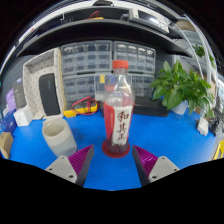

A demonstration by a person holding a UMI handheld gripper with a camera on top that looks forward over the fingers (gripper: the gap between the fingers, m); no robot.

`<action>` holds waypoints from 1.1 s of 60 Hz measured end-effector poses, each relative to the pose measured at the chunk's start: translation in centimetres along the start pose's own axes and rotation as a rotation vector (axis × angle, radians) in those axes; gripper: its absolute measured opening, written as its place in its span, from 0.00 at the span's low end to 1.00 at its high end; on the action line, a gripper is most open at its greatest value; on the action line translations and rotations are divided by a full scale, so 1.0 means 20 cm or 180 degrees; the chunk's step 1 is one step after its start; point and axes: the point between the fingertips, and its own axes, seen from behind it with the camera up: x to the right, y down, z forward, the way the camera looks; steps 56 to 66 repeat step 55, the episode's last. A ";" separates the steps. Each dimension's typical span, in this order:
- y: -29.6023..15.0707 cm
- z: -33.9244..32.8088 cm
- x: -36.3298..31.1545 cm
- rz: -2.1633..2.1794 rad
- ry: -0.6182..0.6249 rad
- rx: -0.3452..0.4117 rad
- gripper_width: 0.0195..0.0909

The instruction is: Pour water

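Nearest the lens: gripper (pixel 113 160), fingers spread apart, purple pads (pixel 82 158) facing inward at about seven and five o'clock. Nothing clamped; blue tabletop (pixel 40 150) visible between the fingertips.

Just ahead, at twelve o'clock from the gap: clear plastic bottle (pixel 118 110), upright on the table, red cap on top, reddish drink inside, label with white characters. Base of the bottle set between the two fingertips and slightly beyond them, a gap of blue showing on either side, so not gripped.

At ten o'clock from the bottle, near but apart from it: pale cup (pixel 59 136), upright, mouth open upward, contents not discernible.

At two o'clock from the bottle, well apart: green leafy plant (pixel 183 86) at the far edge of the table.

Beyond the bottle, at twelve o'clock: grey cabinet of small drawers (pixel 90 62), partly hidden by the bottle's neck. At ten o'clock, further back: dark upright panel (pixel 49 93) against a light wall. Small coloured items at nine o'clock, too small to identify.
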 end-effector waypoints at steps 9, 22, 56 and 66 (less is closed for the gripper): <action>0.05 -0.24 -0.11 -0.0043 -0.0100 -0.0187 0.80; -0.17 -0.55 -0.36 -0.0124 -0.0407 -0.0003 0.82; -0.42 -0.85 -0.65 -0.0250 -0.0820 0.0400 0.82; -0.42 -0.85 -0.65 -0.0250 -0.0820 0.0400 0.82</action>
